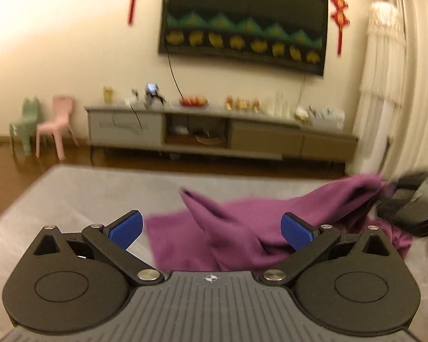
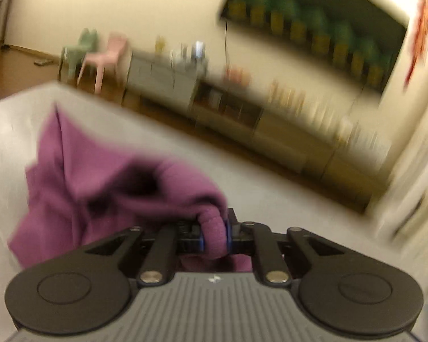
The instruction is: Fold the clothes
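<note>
On the grey counter [image 1: 80, 196] a purple garment [image 1: 242, 233] lies rumpled, part of it flat on the surface and part drawn up to the right in a slack ridge, with one pointed fold standing near its middle. The counter's far edge runs across the left wrist view just beyond the cloth, and bare grey surface stretches to the left of the garment and behind it, so the widest free room lies on that side; past the edge is wooden floor [image 1: 20, 165], then a long low TV cabinet [image 1: 222, 134] against the wall, well apart from the work. The left claw [image 1: 211, 232] hangs low over the near part of the garment, aimed level toward the cabinet, its blue pads [image 1: 127, 229] spread wide with nothing between them (the cloth shows beneath the gap, not in it). The right claw [image 2: 215, 239] is clenched on a rolled hem of the garment [image 2: 105, 188], the pads pressed against the bunched fabric, and it is tilted so that the room slants across its view. From the left wrist view the right claw [image 1: 413, 205] appears as a dark blurred shape at the right edge, holding the raised end of the cloth above the counter. Both views are smeared by motion, the right one more.
</note>
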`<state>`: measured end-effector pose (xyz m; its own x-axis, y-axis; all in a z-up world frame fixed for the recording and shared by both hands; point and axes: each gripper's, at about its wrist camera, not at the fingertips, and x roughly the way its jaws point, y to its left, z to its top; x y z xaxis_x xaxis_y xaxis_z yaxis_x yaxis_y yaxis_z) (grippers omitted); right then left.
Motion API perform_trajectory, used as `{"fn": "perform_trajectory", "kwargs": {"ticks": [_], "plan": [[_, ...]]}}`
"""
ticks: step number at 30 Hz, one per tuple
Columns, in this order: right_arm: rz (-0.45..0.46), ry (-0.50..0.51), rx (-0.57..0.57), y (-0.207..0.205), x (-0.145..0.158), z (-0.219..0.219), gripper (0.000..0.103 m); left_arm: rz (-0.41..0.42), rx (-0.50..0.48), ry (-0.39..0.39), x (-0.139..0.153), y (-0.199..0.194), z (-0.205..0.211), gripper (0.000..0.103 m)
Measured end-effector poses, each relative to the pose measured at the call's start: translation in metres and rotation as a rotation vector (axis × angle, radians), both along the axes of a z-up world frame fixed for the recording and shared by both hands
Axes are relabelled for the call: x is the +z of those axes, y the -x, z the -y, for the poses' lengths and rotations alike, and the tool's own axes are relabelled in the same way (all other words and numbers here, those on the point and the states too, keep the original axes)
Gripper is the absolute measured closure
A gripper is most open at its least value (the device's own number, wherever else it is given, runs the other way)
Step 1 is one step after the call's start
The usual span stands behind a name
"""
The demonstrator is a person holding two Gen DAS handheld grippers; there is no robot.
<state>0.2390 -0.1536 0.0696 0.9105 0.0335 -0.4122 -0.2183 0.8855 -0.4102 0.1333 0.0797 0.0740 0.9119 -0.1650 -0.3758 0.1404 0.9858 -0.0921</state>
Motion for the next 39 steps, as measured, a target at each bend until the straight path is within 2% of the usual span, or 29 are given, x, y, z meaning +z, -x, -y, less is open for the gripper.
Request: {"fn": "perform_trajectory", "kwargs": {"ticks": [2,3,4,5,7,9,11,12,14,16,18,21,23,24,25,26,27,28,29,30,32,34,36,37,39], "plan": [[0.226,0.122,0.212,0.059,0.029,-0.033,0.091,0.061,0.014,0.051,0.014,0.012,-0.019,0.001],[0.294,0.181,0.356,0.089,0.030,-0.048,0.091,0.087,0.021,0.074,0.019,0.017,-0.028,0.001],[0.312,0.225,0.455,0.110,0.023,-0.061,0.091,0.096,0.032,0.082,0.020,0.017,-0.036,0.001],[0.284,0.254,0.502,0.118,0.011,-0.070,0.089,0.104,0.043,0.089,0.021,0.017,-0.043,0.001],[0.128,0.341,0.542,0.112,-0.035,-0.076,0.078,0.072,0.057,0.091,0.014,0.012,-0.053,0.001],[-0.007,0.420,0.511,0.102,-0.079,-0.071,0.049,-0.010,0.011,0.098,0.001,0.003,-0.053,0.001],[-0.072,0.321,0.465,0.110,-0.093,-0.048,0.041,-0.051,-0.042,0.086,-0.007,-0.001,-0.048,0.001],[-0.099,0.256,0.442,0.114,-0.094,-0.035,0.035,-0.042,-0.086,0.063,-0.007,0.002,-0.040,0.001],[-0.139,0.124,0.379,0.118,-0.088,-0.007,0.029,-0.025,-0.192,0.012,-0.008,0.008,-0.021,0.001],[-0.160,-0.009,0.288,0.113,-0.078,0.026,0.025,-0.031,-0.367,-0.069,-0.012,0.022,0.008,0.001],[-0.177,-0.155,0.172,0.094,-0.068,0.061,0.024,-0.056,-0.465,-0.198,-0.029,0.037,0.042,0.001],[-0.221,-0.348,-0.015,0.056,-0.068,0.113,0.020,-0.148,-0.455,-0.392,-0.069,0.038,0.081,0.001],[-0.260,-0.422,-0.136,0.026,-0.074,0.142,0.020,-0.176,-0.397,-0.454,-0.091,0.031,0.092,0.001],[-0.278,-0.439,-0.176,0.013,-0.079,0.152,0.020,-0.190,-0.367,-0.485,-0.102,0.027,0.097,0.001],[-0.289,-0.447,-0.200,0.003,-0.084,0.158,0.020,-0.193,-0.342,-0.509,-0.110,0.024,0.100,0.008],[-0.295,-0.447,-0.211,-0.006,-0.088,0.162,0.023,-0.173,-0.326,-0.519,-0.111,0.022,0.099,0.020],[-0.316,-0.441,-0.215,-0.015,-0.093,0.165,0.046,-0.161,-0.312,-0.520,-0.110,0.019,0.096,0.052],[-0.348,-0.432,-0.215,-0.026,-0.099,0.169,0.067,-0.163,-0.298,-0.488,-0.104,0.014,0.088,0.063],[-0.371,-0.421,-0.219,-0.031,-0.103,0.172,0.095,-0.154,-0.283,-0.434,-0.092,0.010,0.075,0.069],[-0.363,-0.411,-0.231,-0.030,-0.103,0.175,0.096,-0.140,-0.259,-0.386,-0.079,0.008,0.062,0.075],[-0.296,-0.403,-0.278,-0.020,-0.094,0.186,0.097,-0.081,-0.133,-0.281,-0.039,0.006,0.018,0.077],[-0.180,-0.410,-0.377,0.004,-0.071,0.208,0.097,-0.022,0.013,-0.162,-0.002,0.002,-0.033,0.079],[-0.078,-0.343,-0.467,0.030,-0.050,0.223,0.097,0.003,0.153,-0.074,0.016,0.001,-0.083,0.083],[-0.067,-0.315,-0.489,0.037,-0.046,0.226,0.097,-0.003,0.200,-0.044,0.021,-0.002,-0.103,0.083],[-0.100,-0.277,-0.503,0.046,-0.048,0.225,0.093,-0.095,0.202,-0.039,0.010,-0.016,-0.121,0.083]]}}
